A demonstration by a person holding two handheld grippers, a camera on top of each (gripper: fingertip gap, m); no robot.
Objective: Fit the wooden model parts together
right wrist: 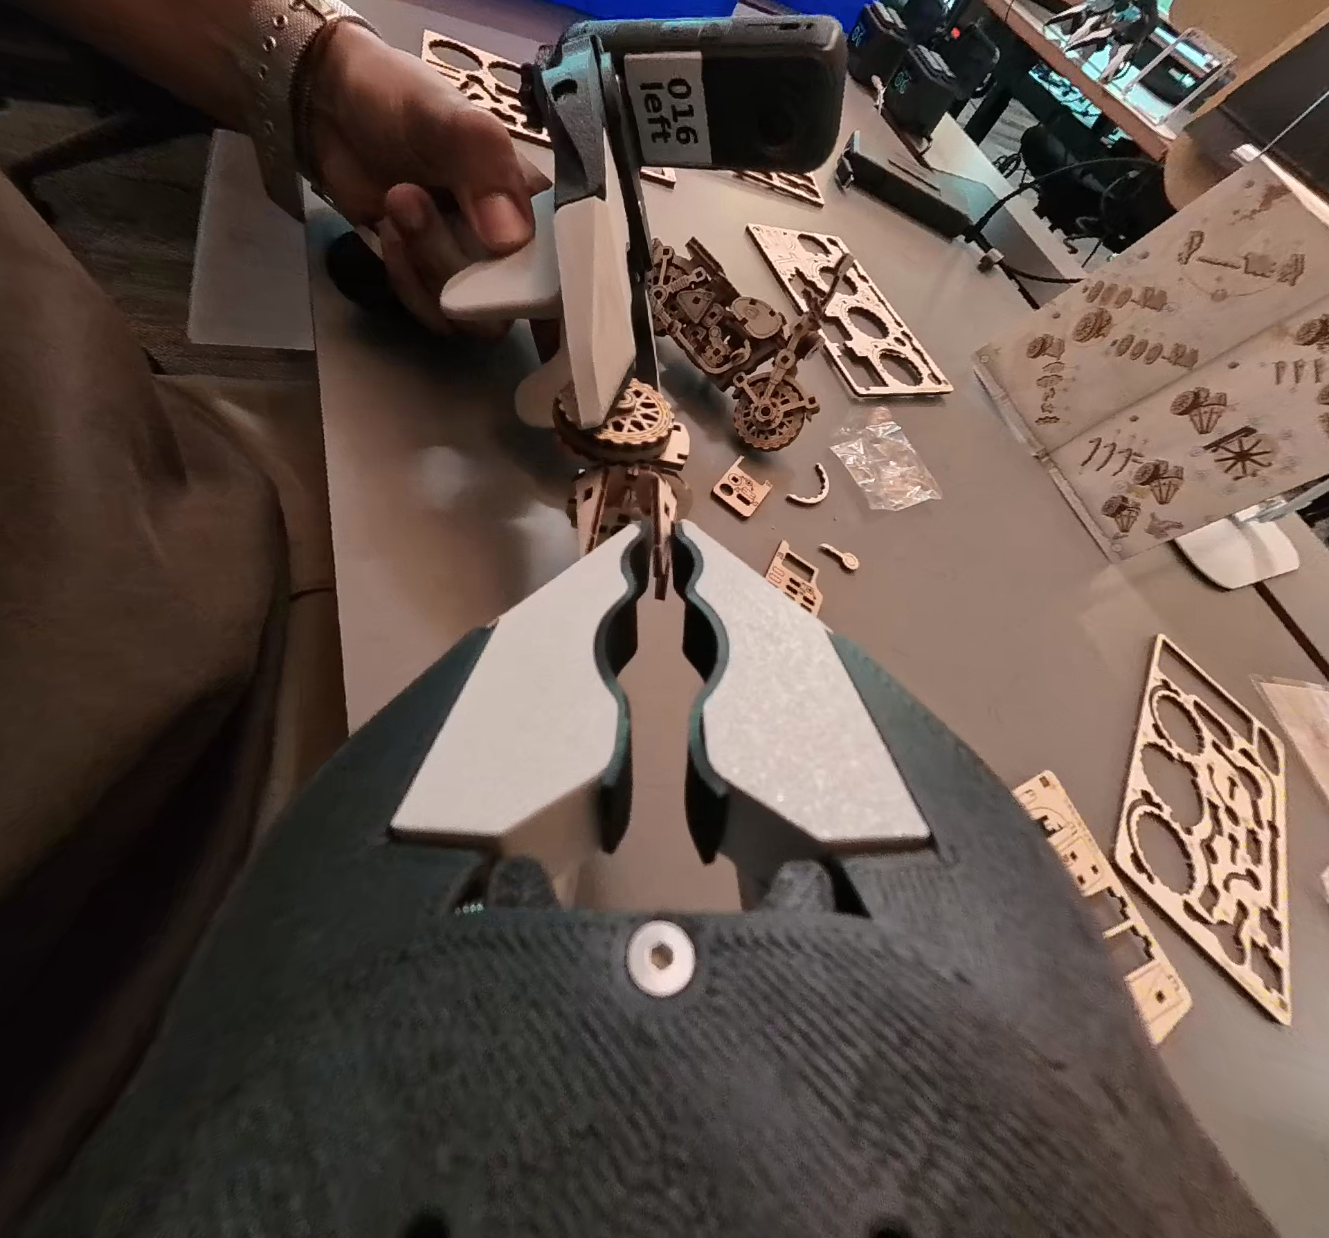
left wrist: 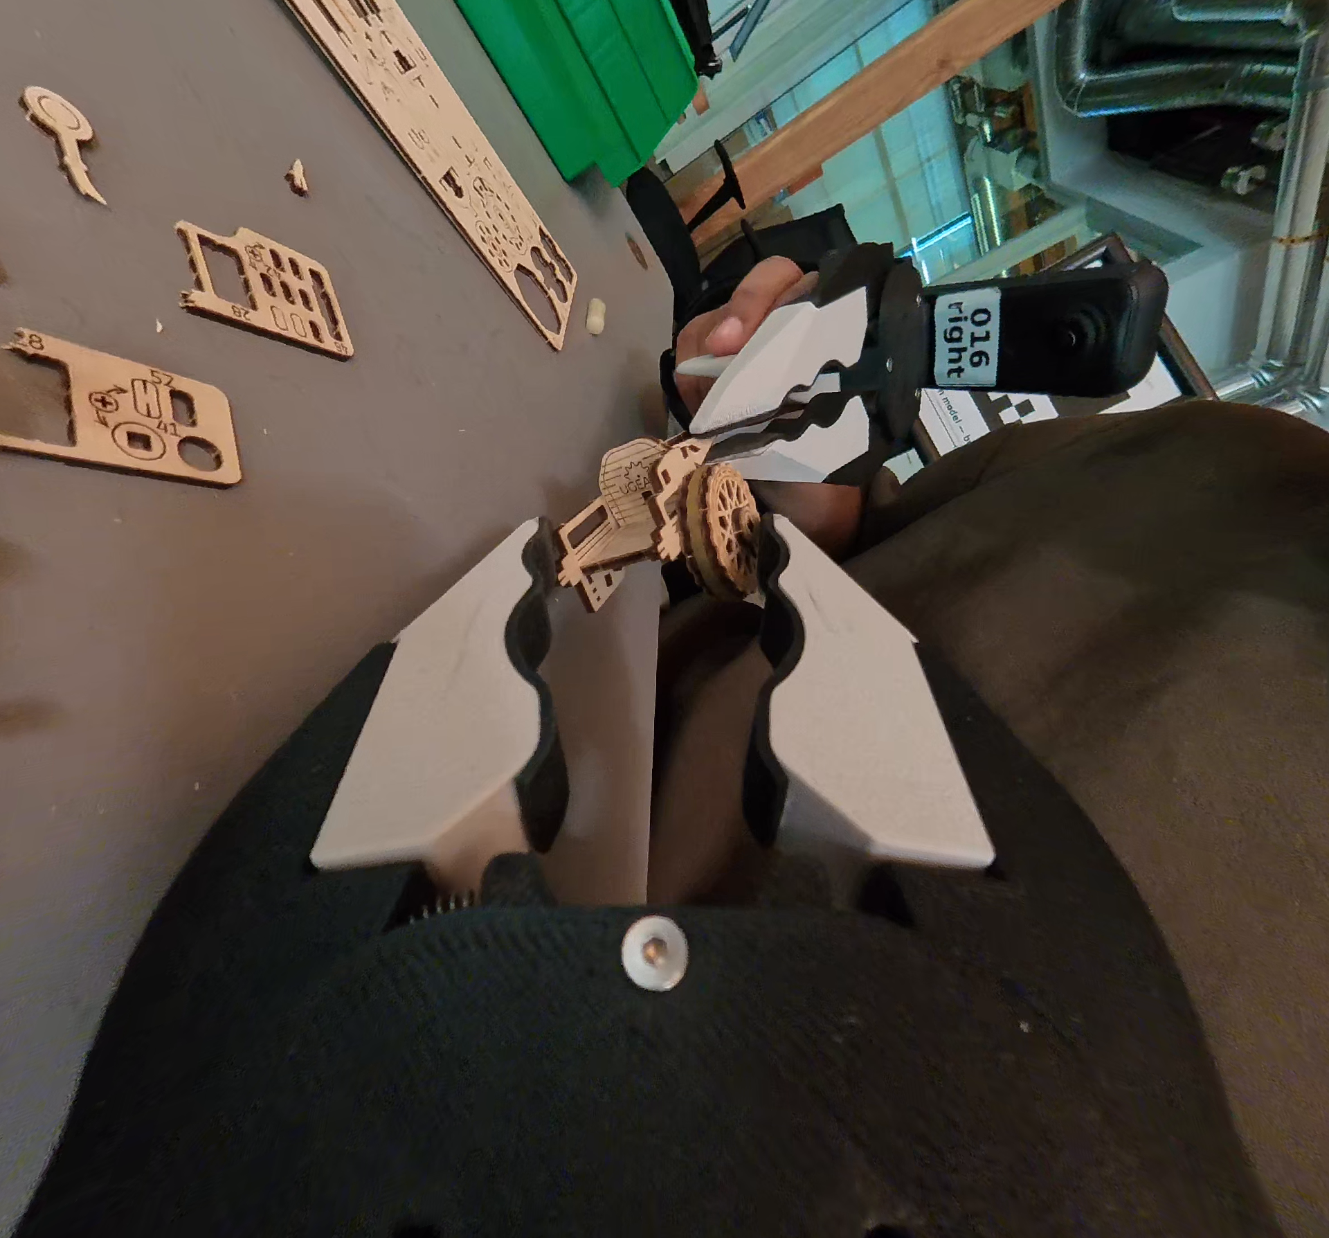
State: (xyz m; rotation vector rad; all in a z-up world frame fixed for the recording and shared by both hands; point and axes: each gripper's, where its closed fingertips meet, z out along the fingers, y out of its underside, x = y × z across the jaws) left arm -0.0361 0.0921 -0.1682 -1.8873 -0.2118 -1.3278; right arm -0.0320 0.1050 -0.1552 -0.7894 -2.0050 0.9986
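My left gripper [left wrist: 651, 552] has its jaws set wide around the wooden sub-assembly [left wrist: 647, 520], one pad on the notched body end and the other against the spoked wheel [left wrist: 726, 531]; in the right wrist view its finger presses down on that wheel's rim. The piece is held in the air over the near edge of the grey table [left wrist: 403, 484]. My right gripper [right wrist: 660, 556] is nearly closed, pinching a thin wooden tab at the other end of the same piece.

I judge it very light but brittle: thin laser-cut ply, stiff across the face, easy to snap at tabs and spokes. Better to hold the solid body and the wheel's rim, not the spokes or the fender.

Further right on the table stand the part-built motorcycle model [right wrist: 726, 333], a clear plastic bag [right wrist: 884, 462] and emptied part sheets [right wrist: 1208, 844].

I cannot see the joint itself; both grippers cover it, and the right wrist view is blurred there. Whether the tab is seated I cannot tell.
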